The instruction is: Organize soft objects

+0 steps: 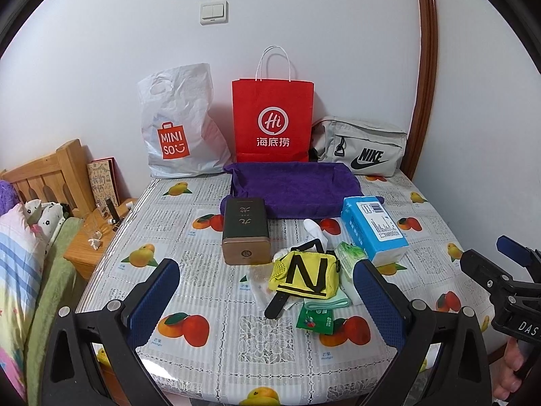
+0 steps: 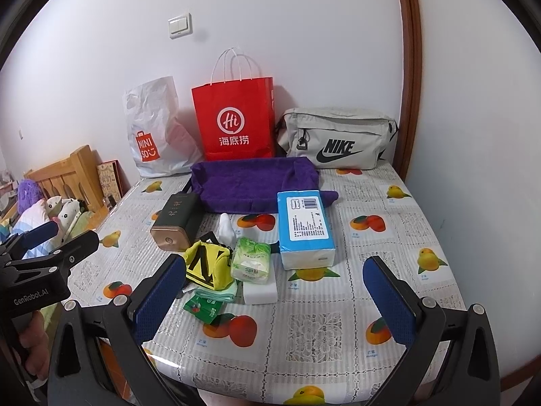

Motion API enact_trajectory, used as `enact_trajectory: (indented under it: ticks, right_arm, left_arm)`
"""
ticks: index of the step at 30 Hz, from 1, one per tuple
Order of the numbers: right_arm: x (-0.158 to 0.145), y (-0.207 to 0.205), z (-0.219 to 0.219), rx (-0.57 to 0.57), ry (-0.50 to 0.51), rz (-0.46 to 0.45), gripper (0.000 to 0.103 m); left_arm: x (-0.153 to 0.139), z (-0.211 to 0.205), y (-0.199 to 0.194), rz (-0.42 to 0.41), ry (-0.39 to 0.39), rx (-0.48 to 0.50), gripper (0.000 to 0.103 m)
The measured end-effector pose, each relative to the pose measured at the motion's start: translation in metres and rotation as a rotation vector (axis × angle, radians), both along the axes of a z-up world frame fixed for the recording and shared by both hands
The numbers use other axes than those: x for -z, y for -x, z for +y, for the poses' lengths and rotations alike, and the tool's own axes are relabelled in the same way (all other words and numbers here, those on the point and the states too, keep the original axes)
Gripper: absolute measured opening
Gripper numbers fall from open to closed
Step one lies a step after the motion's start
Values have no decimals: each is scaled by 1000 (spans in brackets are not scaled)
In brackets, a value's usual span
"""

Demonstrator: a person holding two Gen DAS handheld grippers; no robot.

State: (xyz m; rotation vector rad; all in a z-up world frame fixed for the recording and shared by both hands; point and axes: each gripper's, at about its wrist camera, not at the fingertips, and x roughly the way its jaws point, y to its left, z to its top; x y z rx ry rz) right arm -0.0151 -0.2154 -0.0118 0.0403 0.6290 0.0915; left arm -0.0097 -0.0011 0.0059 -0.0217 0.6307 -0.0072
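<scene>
White wall and a fruit-print tablecloth (image 2: 338, 318) fill both views, with a wooden door frame (image 2: 410, 77) curving down the right of the frame. At the center sits the yellow pouch (image 1: 304, 275) marked with a black N, touching a green tissue pack (image 2: 252, 258) on its right. Below it lie a mint cloth (image 2: 216, 295), a white block (image 2: 260, 292) and a small green packet (image 1: 315, 319). A white sock (image 1: 316, 230) pokes up just behind the pouch. Right of that, the blue tissue brick (image 2: 304, 226) lies lengthwise, and left of it the dark tin box (image 1: 247, 230) rests on its side. Behind all of them spreads the purple cloth tray (image 1: 294, 187).

Along the wall stand 3 bags: a white MINISO bag (image 1: 179, 125) at upper left, a red paper bag (image 1: 272, 118) at center, and a grey NIKE pouch (image 2: 338, 138) at right.

My left gripper (image 1: 267, 301) hangs spread wide, holding nothing, its blue pads (image 1: 155, 301) framing the pile from below. My right gripper (image 2: 275, 299) is likewise spread and empty, low over the cloth near the bottom edge. A bed (image 1: 20, 247) and a wooden nightstand (image 1: 88, 247) sit at far left.
</scene>
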Motion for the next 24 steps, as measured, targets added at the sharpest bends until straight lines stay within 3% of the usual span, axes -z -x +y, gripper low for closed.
enact_trajectory:
  ticks: [24]
  right_arm:
    - [-1,4,-2,4,-12,-10,103]
  left_arm:
    - [6,7,5,-1,4,5,103]
